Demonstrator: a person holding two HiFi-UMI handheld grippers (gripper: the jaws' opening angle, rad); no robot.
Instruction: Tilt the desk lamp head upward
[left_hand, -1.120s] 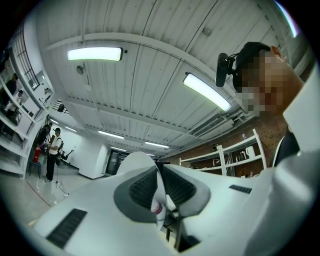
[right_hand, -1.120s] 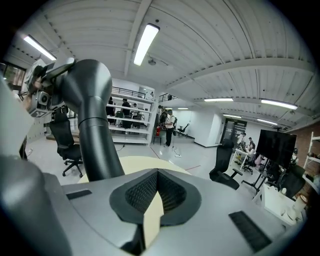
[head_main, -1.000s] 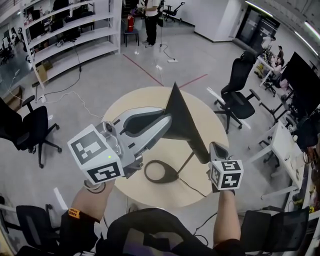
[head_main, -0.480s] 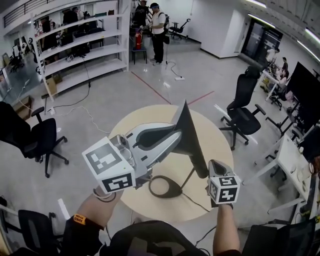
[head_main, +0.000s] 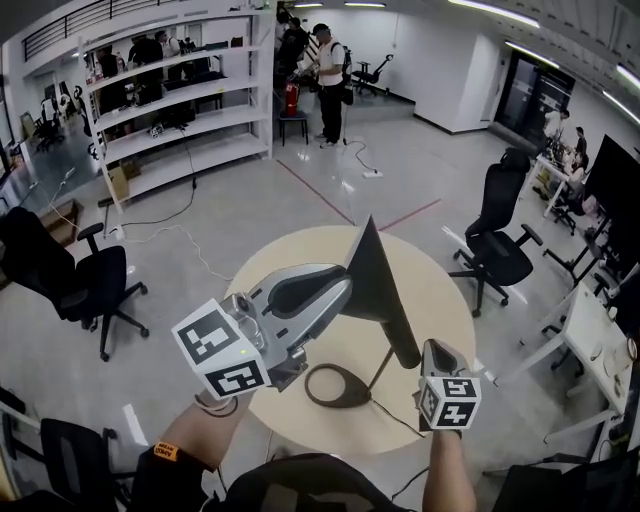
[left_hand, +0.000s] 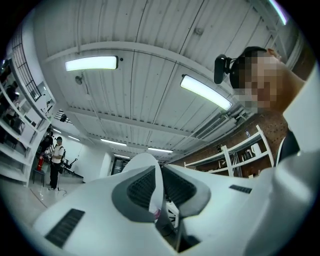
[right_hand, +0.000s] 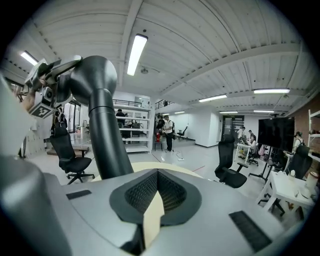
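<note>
L tongs (head_main: 338, 288) are squeezing shut on the edge of the black desk lamp head (head_main: 378, 290), approx. halfway up it. In the left gripper view a thin white edge is sitting tight betw. the pads (left_hand: 142, 187). The lamp head is standing steep, w/ its tip pointing up, over the round tan tabletop (head_main: 290, 250). The lamp's ring-shaped base (head_main: 338, 386) is lying flat on the tabletop, near the front edge. R tongs (head_main: 432, 352) are hanging just beside the low end of the lamp head. They are closed together w/ nothing in them.
</note>
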